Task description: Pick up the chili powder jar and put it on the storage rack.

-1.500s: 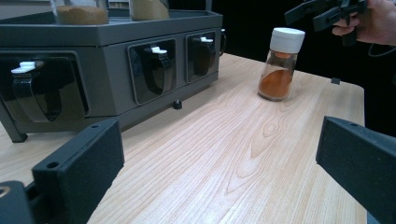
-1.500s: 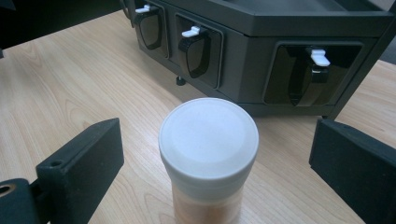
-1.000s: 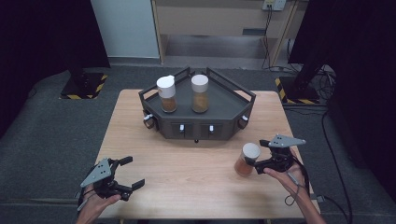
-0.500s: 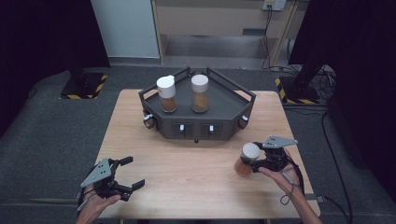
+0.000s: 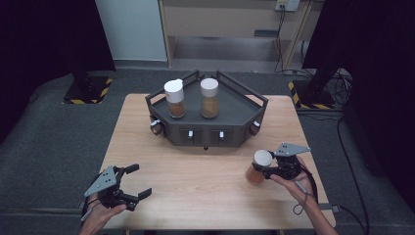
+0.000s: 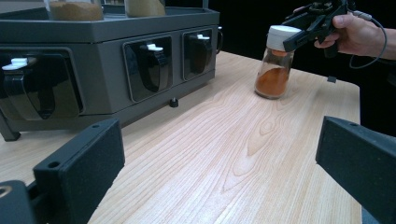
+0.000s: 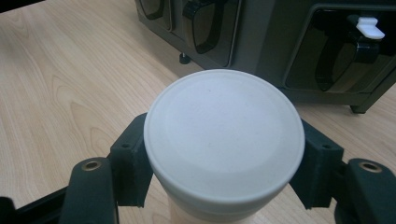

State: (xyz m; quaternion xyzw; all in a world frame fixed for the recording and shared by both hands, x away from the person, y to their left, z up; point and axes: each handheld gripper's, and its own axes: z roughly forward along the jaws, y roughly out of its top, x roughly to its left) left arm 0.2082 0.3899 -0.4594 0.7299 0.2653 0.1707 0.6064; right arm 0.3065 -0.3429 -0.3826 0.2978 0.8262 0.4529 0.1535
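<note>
The right gripper [image 5: 265,165] has just been closing its two black jaws, and now they squeeze the white cap of the spice jar [image 5: 257,167] from both sides. A second ago the jaws stood wide beside the jar, and now the cap sits tight between them, as the right gripper view shows [image 7: 224,144]. This likely means the jar is caught and ready to be lifted, maybe up to the dark rack [image 5: 210,128] where two other jars [image 5: 174,98] already stand. The jar stands on the table [image 5: 195,176] near its right edge, closer to the person's side, in front of the rack and apart from it. It stands straight up: its long line runs from the table to the cap, with the white cap on top and the orange powder at the bottom. The left gripper [image 5: 129,188] rests near the front left corner of the table, and its jaws are apart with nothing between them.
</note>
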